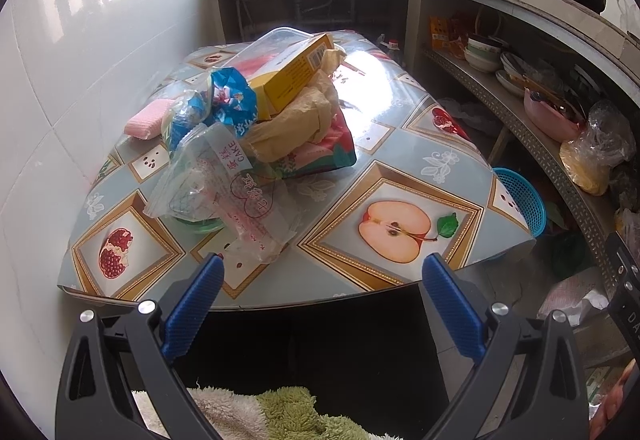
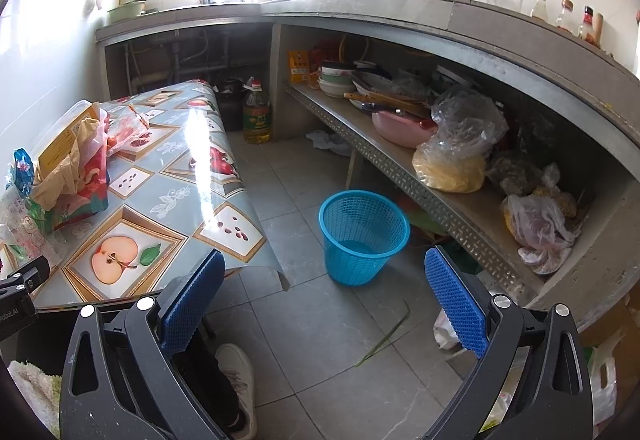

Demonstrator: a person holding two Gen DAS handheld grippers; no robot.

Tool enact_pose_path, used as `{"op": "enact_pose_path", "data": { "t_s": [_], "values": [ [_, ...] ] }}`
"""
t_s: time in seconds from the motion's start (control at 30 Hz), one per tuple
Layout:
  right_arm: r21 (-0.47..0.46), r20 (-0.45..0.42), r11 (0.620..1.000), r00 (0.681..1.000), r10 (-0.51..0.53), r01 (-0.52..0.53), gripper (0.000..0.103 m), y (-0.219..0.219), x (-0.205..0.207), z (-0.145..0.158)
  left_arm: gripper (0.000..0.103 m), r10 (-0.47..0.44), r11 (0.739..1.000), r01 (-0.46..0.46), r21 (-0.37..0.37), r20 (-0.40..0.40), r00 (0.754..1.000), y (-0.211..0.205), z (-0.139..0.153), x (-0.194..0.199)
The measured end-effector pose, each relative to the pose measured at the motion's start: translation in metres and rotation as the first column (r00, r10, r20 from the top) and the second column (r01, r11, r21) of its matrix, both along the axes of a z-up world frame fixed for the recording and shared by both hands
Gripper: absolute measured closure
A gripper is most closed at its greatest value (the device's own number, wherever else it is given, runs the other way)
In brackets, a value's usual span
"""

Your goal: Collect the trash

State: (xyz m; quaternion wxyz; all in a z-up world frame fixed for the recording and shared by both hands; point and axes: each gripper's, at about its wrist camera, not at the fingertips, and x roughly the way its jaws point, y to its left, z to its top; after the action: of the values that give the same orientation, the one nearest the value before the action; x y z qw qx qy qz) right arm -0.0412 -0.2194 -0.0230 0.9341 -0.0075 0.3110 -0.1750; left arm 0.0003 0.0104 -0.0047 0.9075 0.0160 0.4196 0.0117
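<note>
**Kitchen table trash pile and basket: items on hand**

- Table [image 1: 400,144]: covered by a glossy cloth printed with a halved apple, pomegranates and seeds in gold frames.
- Trash pile, left half of the table, touching and overlapping:
  - Clear zip bag [image 1: 224,192], nearest the near edge; pink label reads "CAKE" beside Chinese characters, with more characters inside a heart outline.
  - Blue crumpled wrapper [image 1: 232,96], white characters too creased to read.
  - Yellow carton [image 1: 296,76], tilted, barcode on its end flap; small print illegible.
  - Tan crumpled paper [image 1: 296,124] under the carton.
  - Clear plastic container [image 1: 276,40] at the back.
  - Pink sponge [image 1: 146,123] on the left, beside the wall.
- Blue mesh basket [image 2: 362,236]: upright on the tiled floor, right of the table, well apart from the pile.
- Left gripper [image 1: 322,276]: fingers spread wide, holding nothing, over the near table edge.
- Right gripper [image 2: 324,274]: fingers spread wide, holding nothing, above the floor near the basket.
- Oil bottle [image 2: 257,116]: on the floor beyond the table; label unreadable.
</note>
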Motion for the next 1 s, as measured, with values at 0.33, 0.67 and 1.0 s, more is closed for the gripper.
{"op": "enact_pose_path", "data": {
  "t_s": [0.33,0.67,1.0],
  "values": [
    [-0.001,-0.002,1.000,1.000,-0.001,0.001,0.007,0.0013,0.0017,-0.0006,0.006,-0.005,1.000,0.005,0.006,-0.013,1.000,-0.0008,-0.0026,0.0011],
    [-0.001,0.000,1.000,1.000,0.001,-0.001,0.007,0.0008,0.0012,-0.0005,0.006,-0.005,1.000,0.006,0.007,-0.015,1.000,-0.0007,-0.0032,0.0007],
    [-0.001,0.000,1.000,1.000,0.000,0.000,0.007,0.0011,0.0010,-0.0005,0.006,-0.007,1.000,0.007,0.008,-0.014,1.000,-0.0006,-0.0031,0.0007]
  ]
}}
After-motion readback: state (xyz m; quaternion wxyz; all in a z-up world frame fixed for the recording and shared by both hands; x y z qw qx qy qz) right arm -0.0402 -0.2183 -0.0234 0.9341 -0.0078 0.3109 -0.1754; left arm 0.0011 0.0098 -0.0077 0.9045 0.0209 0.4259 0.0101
